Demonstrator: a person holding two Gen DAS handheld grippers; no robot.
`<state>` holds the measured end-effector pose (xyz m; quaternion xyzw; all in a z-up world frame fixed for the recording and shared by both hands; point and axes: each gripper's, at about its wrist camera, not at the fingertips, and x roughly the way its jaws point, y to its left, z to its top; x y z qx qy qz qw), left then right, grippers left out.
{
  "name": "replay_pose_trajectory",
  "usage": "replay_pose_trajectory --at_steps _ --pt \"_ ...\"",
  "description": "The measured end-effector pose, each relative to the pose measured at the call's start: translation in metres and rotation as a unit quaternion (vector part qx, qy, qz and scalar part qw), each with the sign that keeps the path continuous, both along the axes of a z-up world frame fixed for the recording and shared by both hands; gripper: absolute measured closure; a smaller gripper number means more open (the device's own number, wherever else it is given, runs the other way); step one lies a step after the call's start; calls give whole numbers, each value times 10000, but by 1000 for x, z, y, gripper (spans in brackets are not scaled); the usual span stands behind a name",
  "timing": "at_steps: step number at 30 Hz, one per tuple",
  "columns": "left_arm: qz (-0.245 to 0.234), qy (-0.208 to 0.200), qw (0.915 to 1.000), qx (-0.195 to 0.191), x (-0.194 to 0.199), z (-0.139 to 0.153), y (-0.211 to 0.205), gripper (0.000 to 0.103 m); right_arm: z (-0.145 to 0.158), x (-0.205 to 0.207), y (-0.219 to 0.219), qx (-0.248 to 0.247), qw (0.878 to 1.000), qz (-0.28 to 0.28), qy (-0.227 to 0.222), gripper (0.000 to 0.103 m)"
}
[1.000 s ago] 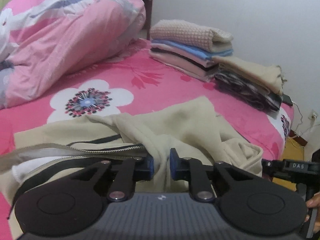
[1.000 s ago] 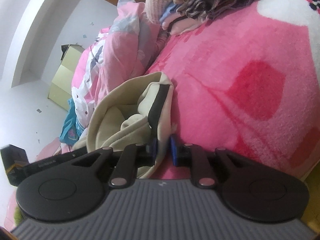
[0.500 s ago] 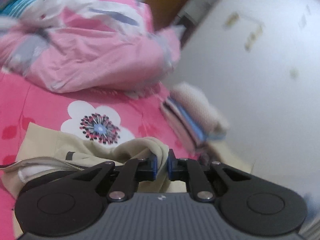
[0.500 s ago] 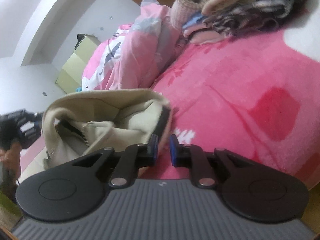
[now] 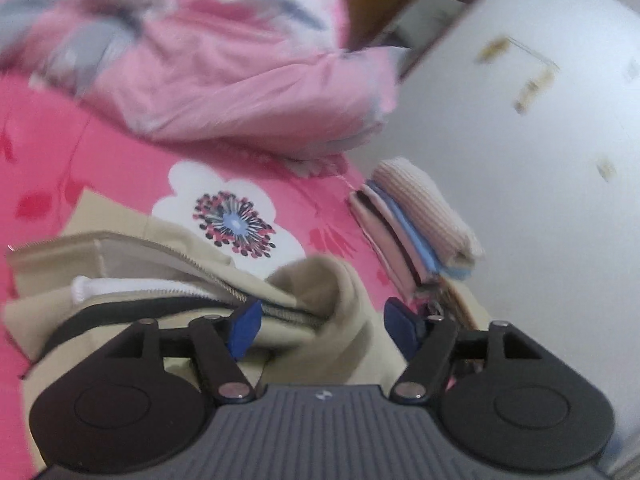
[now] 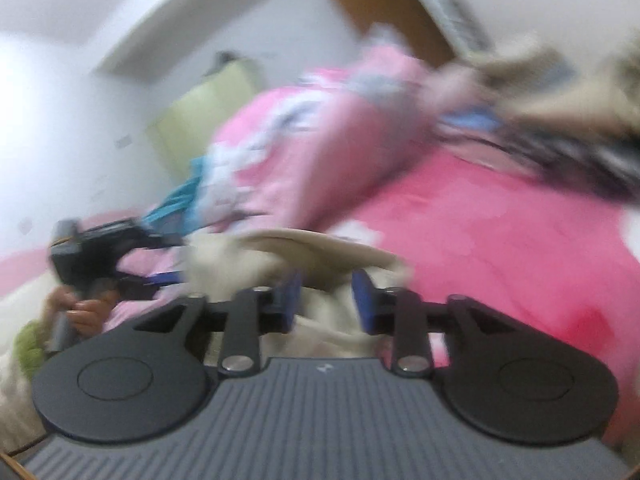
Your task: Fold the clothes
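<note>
A beige zip-up jacket (image 5: 168, 280) lies on the pink flowered bed. In the left wrist view my left gripper (image 5: 322, 326) is opening, its blue pads wide apart; a fold of the jacket still bulges up between them, untouched by either pad. The right wrist view is blurred: my right gripper (image 6: 326, 300) is opening too, with the beige jacket (image 6: 320, 248) loose in the gap between the pads. The left gripper (image 6: 120, 256), held by a hand (image 6: 80, 312), shows at the left of that view.
A stack of folded clothes (image 5: 416, 220) sits near the white wall at the right. A crumpled pink duvet (image 5: 224, 72) fills the back of the bed (image 5: 120, 168). A brown door frame stands behind it.
Both grippers were shut on jacket fabric half a second ago; now their jaws stand apart and the fabric is loose. The right gripper has risen and rolled, and its view is now blurred.
</note>
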<state>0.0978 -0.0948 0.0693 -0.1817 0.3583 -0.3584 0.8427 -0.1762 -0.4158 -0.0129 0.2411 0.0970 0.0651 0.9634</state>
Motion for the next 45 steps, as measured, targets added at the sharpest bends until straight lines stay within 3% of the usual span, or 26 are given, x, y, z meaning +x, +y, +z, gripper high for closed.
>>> replay_pose_trajectory --at_steps 2,5,10,13,15,17,21,25,27,28,32,33,34,35,36,40,45 --pt "-110 -301 9988 366 -23 -2 3 33 16 15 26 -349 9979 524 -136 56" --pt "-234 -700 9924 981 -57 -12 4 33 25 51 73 -773 9876 1363 37 54" --pt "-174 -758 9867 1425 -86 -49 22 33 1 105 106 -1181 9701 1806 1110 54" --pt "75 -628 9857 1564 -86 -71 40 33 -11 111 120 -1237 9530 2244 1619 62" --pt "307 -432 9883 1429 -76 -82 56 33 -13 91 144 -2005 9283 2684 1611 62" --pt "523 -223 9921 1121 -66 -90 72 33 -13 68 166 -2911 8923 3051 1613 60" --pt "710 -175 9941 802 -54 -92 89 33 19 42 182 -3743 8652 3070 1306 60" --pt "673 -337 9936 848 -51 -97 88 32 60 42 179 -3542 8874 2894 570 49" --pt "670 -424 9931 868 -49 -101 84 31 62 60 194 -3747 8847 2722 527 49" --pt "673 -459 9929 872 -48 -103 82 31 56 72 202 -3941 8787 2631 574 50" --pt "682 -591 9920 882 -44 -112 78 30 12 110 240 -4826 8281 2702 909 55" --pt "682 -612 9919 876 -43 -113 78 30 0 120 249 -5021 8129 2763 1037 63" --pt "682 -633 9919 870 -42 -114 79 30 -9 126 253 -5155 8047 2712 1149 70" --pt "678 -653 9919 857 -42 -115 79 30 -17 132 256 -5286 7962 2660 1260 85" --pt "670 -680 9918 845 -43 -115 80 30 -25 137 259 -5396 7889 2607 1363 89" --pt "681 -709 9924 746 -42 -116 83 30 4 135 239 -4841 8371 2246 1204 92" --pt "692 -694 9926 716 -39 -117 84 30 82 126 174 -3231 9266 1755 793 93"
